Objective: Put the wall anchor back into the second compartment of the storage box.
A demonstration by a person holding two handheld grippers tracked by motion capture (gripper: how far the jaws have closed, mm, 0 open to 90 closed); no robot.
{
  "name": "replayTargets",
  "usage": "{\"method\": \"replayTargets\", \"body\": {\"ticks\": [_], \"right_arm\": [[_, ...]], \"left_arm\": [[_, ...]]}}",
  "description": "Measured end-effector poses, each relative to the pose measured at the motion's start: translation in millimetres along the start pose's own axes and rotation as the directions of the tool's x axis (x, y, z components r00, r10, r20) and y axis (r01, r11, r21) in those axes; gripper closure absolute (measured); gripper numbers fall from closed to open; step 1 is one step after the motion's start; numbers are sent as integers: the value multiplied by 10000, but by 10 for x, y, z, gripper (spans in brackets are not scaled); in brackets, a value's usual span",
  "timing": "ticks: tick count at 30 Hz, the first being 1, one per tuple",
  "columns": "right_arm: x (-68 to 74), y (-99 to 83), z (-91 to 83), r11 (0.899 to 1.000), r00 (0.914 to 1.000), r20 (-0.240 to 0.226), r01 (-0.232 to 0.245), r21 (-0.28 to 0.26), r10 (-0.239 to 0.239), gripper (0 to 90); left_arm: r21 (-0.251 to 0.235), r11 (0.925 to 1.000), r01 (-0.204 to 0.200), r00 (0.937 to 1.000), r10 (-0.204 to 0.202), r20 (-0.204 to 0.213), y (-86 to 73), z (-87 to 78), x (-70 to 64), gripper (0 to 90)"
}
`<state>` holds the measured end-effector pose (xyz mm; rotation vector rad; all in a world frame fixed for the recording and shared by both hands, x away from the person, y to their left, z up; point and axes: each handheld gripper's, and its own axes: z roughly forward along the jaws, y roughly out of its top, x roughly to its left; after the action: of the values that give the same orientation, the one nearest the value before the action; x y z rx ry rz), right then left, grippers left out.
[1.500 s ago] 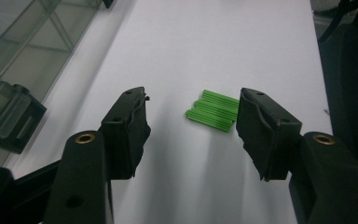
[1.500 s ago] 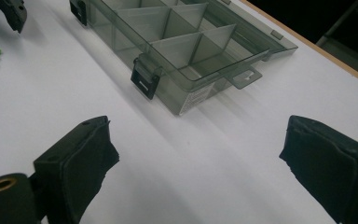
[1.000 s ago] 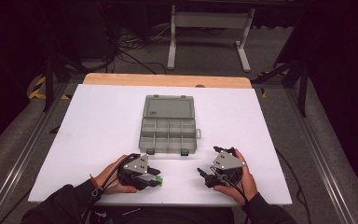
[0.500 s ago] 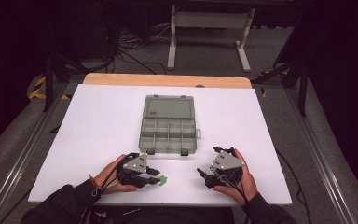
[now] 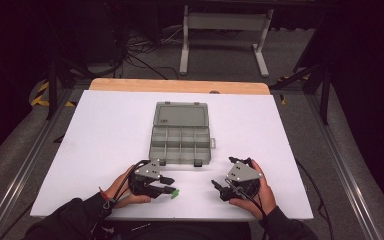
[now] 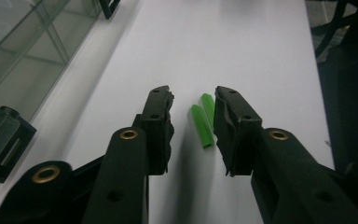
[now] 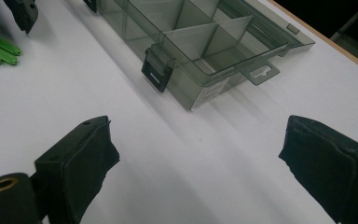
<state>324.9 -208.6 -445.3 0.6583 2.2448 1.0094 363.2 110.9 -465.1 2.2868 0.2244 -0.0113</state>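
Left claw [image 6: 193, 109] spread wide around the two green wall plugs [image 6: 203, 122] near the counter's [image 5: 105, 130] front edge; squeeze both evenly, square-on. Right claw [image 7: 193, 154] gapes empty by the open organiser box [image 5: 181, 140].

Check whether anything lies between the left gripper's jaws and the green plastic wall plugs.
Nothing visible does: the two green plastic wall plugs lie on bare white table between the left gripper's open jaws.

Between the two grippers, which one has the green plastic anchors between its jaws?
The left gripper: two green anchors lie on the white table between its open jaws. The right gripper, open wide, has bare table between its jaws.
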Motion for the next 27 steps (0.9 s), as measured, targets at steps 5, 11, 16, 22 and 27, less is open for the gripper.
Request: {"method": "replayTargets", "body": {"ticks": [5,11,16,22,27], "right_arm": [[5,2,2,10000,10000,-16,23,6,-23,89],[12,7,5,10000,10000,-53,80,37,-80,90],[15,8,13,9999,9999,-64,113,50,-112,90],[11,7,10,10000,9999,-57,90,41,-90,90],[7,5,1,10000,10000,-26,68,-23,-68,90]], "left_arm": [[141,9999,42,9998,-39,-209,1,9,6,734],[237,9997,70,9991,-60,-412,4,8,7,797],[243,9995,-189,9987,200,-465,11,12,6,839],[270,9991,-317,9983,330,-479,10,7,7,843],[190,9992,-345,9974,356,-628,11,-8,17,843]]}}
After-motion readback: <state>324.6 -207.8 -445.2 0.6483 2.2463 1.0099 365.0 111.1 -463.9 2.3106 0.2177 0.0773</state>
